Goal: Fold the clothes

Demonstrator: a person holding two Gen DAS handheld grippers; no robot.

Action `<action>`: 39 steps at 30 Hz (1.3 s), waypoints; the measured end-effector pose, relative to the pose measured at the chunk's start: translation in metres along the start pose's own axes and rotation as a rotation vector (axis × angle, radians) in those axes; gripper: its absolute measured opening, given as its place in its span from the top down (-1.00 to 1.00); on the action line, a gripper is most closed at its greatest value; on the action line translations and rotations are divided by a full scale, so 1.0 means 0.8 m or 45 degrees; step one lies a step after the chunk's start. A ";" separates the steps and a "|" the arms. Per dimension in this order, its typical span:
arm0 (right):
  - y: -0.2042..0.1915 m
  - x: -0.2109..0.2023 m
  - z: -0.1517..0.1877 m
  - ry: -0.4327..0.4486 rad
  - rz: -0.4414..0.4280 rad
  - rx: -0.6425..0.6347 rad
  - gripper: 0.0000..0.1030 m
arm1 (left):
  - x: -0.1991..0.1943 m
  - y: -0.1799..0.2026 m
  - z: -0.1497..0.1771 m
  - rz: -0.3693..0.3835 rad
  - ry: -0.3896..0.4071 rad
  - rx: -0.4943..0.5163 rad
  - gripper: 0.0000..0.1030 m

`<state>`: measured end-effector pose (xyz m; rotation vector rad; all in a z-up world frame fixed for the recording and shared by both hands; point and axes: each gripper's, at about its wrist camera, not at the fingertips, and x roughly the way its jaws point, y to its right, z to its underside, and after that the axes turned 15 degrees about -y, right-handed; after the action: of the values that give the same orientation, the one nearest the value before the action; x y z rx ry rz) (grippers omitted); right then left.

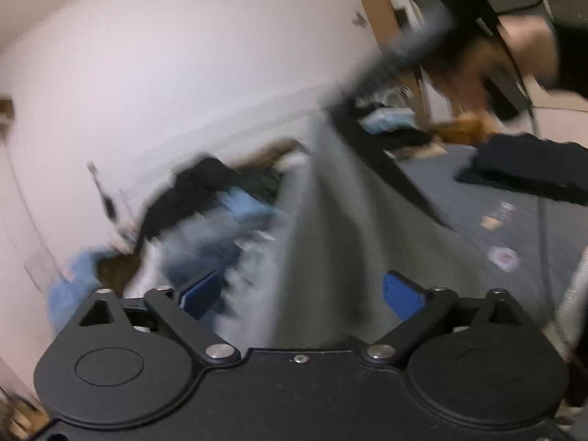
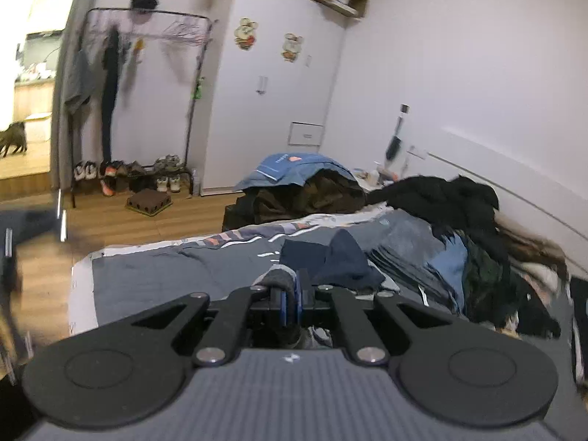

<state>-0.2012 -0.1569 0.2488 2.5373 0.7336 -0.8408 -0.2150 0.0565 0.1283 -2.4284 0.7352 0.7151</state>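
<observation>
My left gripper (image 1: 301, 292) is open, its blue pads wide apart. A grey garment (image 1: 330, 220) hangs in front of it, stretched up toward my right gripper (image 1: 433, 33), which is blurred at the top right. In the right wrist view my right gripper (image 2: 290, 303) is shut on a fold of the grey garment (image 2: 281, 275), held above the bed (image 2: 147, 275). A dark blue garment (image 2: 338, 257) lies on the bed just ahead.
A heap of dark and blue clothes (image 2: 459, 228) covers the bed's right side by the wall. A folded dark garment (image 1: 525, 169) lies on the bed. A clothes rack (image 2: 147, 73) with shoes below stands across the wooden floor.
</observation>
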 end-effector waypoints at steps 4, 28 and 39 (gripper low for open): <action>0.008 -0.015 -0.002 0.008 0.033 0.056 0.91 | 0.040 0.070 0.020 0.100 -0.030 -0.103 -0.75; 0.026 -0.025 0.012 -0.003 0.005 0.276 0.91 | 0.187 0.209 0.003 -0.208 -0.081 -0.285 0.60; 0.069 -0.099 0.053 0.155 0.031 0.455 0.91 | 0.064 0.008 -0.018 -0.297 0.107 -0.389 0.86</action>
<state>-0.2427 -0.2500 0.2765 2.9297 0.6339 -0.8826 -0.1772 0.0257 0.1059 -2.7760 0.3840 0.6751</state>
